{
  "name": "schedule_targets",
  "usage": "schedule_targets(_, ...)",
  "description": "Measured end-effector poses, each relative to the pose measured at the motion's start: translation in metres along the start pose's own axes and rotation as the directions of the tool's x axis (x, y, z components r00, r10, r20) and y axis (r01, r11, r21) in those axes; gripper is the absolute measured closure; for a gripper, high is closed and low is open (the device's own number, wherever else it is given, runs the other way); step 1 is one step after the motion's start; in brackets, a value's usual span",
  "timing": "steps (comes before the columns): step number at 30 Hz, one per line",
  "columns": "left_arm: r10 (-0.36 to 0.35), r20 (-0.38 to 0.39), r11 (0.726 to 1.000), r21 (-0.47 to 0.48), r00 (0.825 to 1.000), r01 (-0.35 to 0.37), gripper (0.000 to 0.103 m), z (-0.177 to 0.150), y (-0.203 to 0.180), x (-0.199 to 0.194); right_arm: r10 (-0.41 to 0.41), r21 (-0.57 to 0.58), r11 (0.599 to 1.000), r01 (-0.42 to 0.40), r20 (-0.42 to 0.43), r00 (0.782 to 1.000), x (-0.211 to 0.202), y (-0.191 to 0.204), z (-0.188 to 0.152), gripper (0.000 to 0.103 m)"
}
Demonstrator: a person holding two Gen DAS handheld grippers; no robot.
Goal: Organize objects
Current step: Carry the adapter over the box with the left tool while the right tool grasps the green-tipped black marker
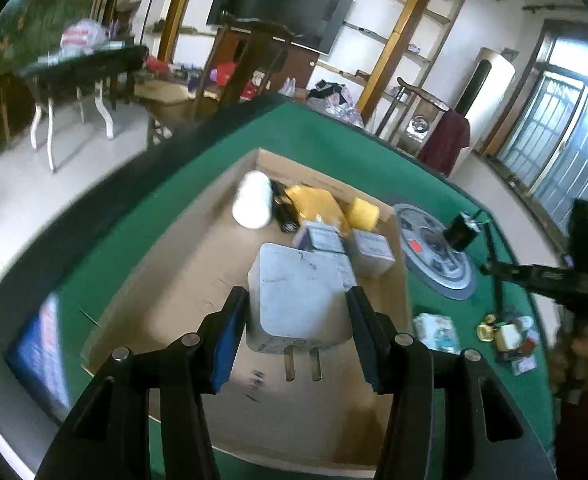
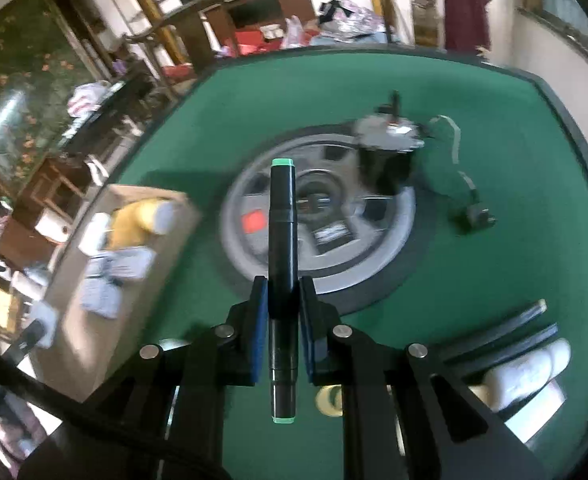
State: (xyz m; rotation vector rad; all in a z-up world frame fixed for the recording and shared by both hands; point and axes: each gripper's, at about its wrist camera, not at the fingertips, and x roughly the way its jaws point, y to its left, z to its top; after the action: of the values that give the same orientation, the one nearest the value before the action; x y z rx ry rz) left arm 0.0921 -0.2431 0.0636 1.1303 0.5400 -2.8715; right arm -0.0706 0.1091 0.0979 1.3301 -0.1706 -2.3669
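Observation:
A white plug adapter sits between the pads of my left gripper, which is shut on its sides, prongs toward the camera. It hangs over an open cardboard box on the green table. The box holds a white cylinder, a yellow bundle and small grey boxes. My right gripper is shut on a black marker with green ends, held upright above the table's round grey centre disc. The cardboard box lies to its left.
A black cup-like object with a cord stands on the disc's far edge. A tape roll, black rods and a white bottle lie near the front right. Small items and a blue packet lie on the table.

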Motion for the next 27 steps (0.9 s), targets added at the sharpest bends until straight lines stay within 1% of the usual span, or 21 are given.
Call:
schedule_targets(3, 0.059, 0.009, 0.998, 0.034, 0.998, -0.059, 0.058, 0.011, 0.009, 0.0, 0.081, -0.007, 0.997, -0.081, -0.005, 0.997, -0.002, 0.024, -0.005, 0.091)
schedule_targets(6, 0.101, -0.002, 0.992, 0.075, 0.995, -0.101, 0.058, 0.02, 0.016, 0.007, 0.17, -0.023, 0.985, -0.171, -0.037, 0.985, 0.004, 0.055, -0.011, 0.091)
schedule_targets(9, 0.116, -0.035, 0.988, 0.103, 0.993, -0.112, 0.058, 0.026, 0.021, 0.021, 0.235, -0.024, 0.971, -0.238, -0.076, 0.969, 0.018, 0.079, -0.017, 0.09)
schedule_targets(13, 0.136, -0.096, 0.981, 0.152, 0.986, -0.12, 0.058, 0.033, 0.021, 0.047, 0.272, -0.033, 0.96, -0.278, -0.128, 0.954, 0.045, 0.115, -0.024, 0.09)
schedule_targets(17, 0.147, -0.149, 0.979, 0.165, 0.978, -0.122, 0.058, 0.04, 0.019, 0.071, 0.259, -0.037, 0.962, -0.269, -0.177, 0.95, 0.073, 0.141, -0.029, 0.09)
schedule_targets(19, 0.145, -0.174, 0.981, 0.157, 0.974, -0.118, 0.058, 0.044, 0.02, 0.082, 0.219, -0.043, 0.972, -0.232, -0.195, 0.956, 0.089, 0.149, -0.029, 0.09)
schedule_targets(21, 0.142, -0.204, 0.985, 0.124, 0.969, -0.118, 0.058, 0.048, 0.024, 0.095, 0.184, -0.037, 0.98, -0.196, -0.204, 0.961, 0.104, 0.151, -0.028, 0.09)
schedule_targets(23, 0.143, -0.234, 0.987, 0.104, 0.962, -0.121, 0.058, 0.05, 0.027, 0.103, 0.164, -0.022, 0.985, -0.173, -0.209, 0.964, 0.113, 0.15, -0.026, 0.09)
schedule_targets(25, 0.132, -0.25, 0.99, 0.08, 0.959, -0.116, 0.057, 0.051, 0.031, 0.106, 0.167, -0.002, 0.985, -0.171, -0.201, 0.965, 0.118, 0.149, -0.023, 0.09)
schedule_targets(27, 0.135, -0.263, 0.991, 0.06, 0.955, -0.123, 0.057, 0.049, 0.035, 0.107, 0.145, 0.007, 0.989, -0.146, -0.186, 0.972, 0.121, 0.15, -0.018, 0.09)
